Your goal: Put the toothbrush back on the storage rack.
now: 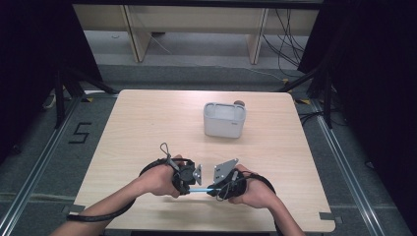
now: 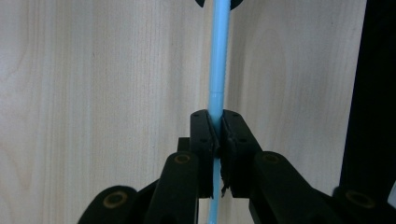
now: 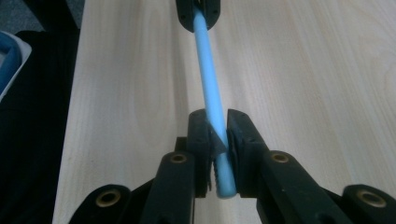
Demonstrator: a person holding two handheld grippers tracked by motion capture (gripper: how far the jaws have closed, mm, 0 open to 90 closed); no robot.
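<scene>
Left gripper (image 1: 195, 183): held in the person's left hand at about 6 o'clock on the worktop, near the front edge, pointing toward 3 o'clock; its jaws are clenched on one end of the blue stick.
Blue stick (image 1: 202, 190): a thin light-blue rod spanning level between the two grippers, just above the worktop; in the left gripper view (image 2: 217, 70) it runs straight up toward 12 o'clock from between the pads, with a short length passing down behind them.
Right gripper (image 1: 212, 191): held in the person's right hand just beside the left one, pointing toward 9 o'clock; its jaws grasp the other end of the stick.
Stick in the right jaws: in the right gripper view (image 3: 210, 79) the rod leans slightly toward 11 o'clock, its blunt end sitting low between the pads, its far end inside the left gripper (image 3: 198, 11).
Jaw contact: both pairs of pads press the stick from either side; the grippers face each other, tips near but apart.
Worktop (image 1: 147, 128): pale wood grain, bare around the hands.
Grey container (image 1: 224, 119): toward 12 o'clock, well apart from the grippers, upright, with a small brown thing behind its far rim.
</scene>
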